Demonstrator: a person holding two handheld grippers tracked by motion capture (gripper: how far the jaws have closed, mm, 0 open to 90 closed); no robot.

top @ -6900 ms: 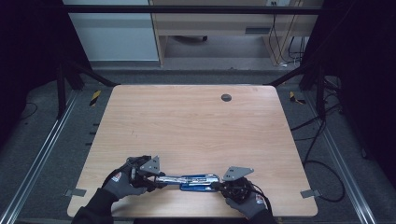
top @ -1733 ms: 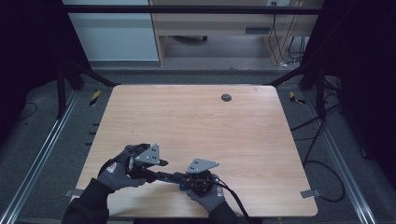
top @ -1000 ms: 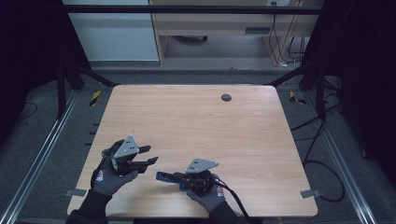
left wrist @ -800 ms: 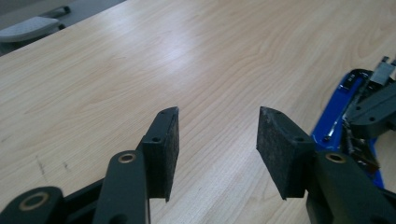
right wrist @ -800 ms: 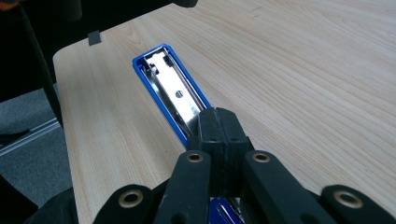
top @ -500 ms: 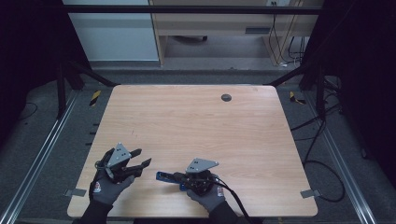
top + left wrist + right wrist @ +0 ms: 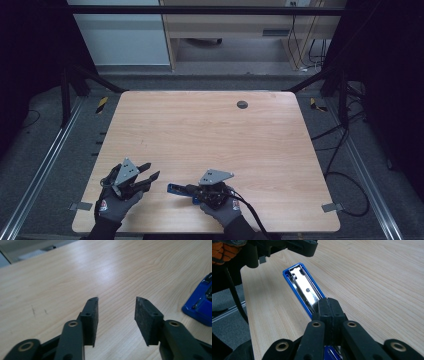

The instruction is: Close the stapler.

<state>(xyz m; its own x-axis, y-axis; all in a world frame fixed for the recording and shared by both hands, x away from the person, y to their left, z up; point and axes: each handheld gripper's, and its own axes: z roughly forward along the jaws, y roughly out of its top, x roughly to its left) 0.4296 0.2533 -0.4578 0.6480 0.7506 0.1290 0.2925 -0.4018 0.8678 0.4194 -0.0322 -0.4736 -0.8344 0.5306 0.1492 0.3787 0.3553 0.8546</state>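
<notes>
A blue stapler lies opened out on the wooden table near its front edge, its shiny metal track facing up. My right gripper is shut on the stapler's near part, and in the right gripper view its pads are pressed together over the metal strip. My left gripper rests low at the front left, a short way from the stapler's free end. It is open, its jaws have just been closing, and only bare wood lies between its fingertips.
A small dark round grommet sits in the table near its far edge. A black cable trails from the right gripper off the front edge. Metal rails run along both sides of the table.
The left gripper has come off the stapler, drawn back to the left and sunk towards the table, with its jaws narrower now. The right gripper and the stapler have stayed put.
</notes>
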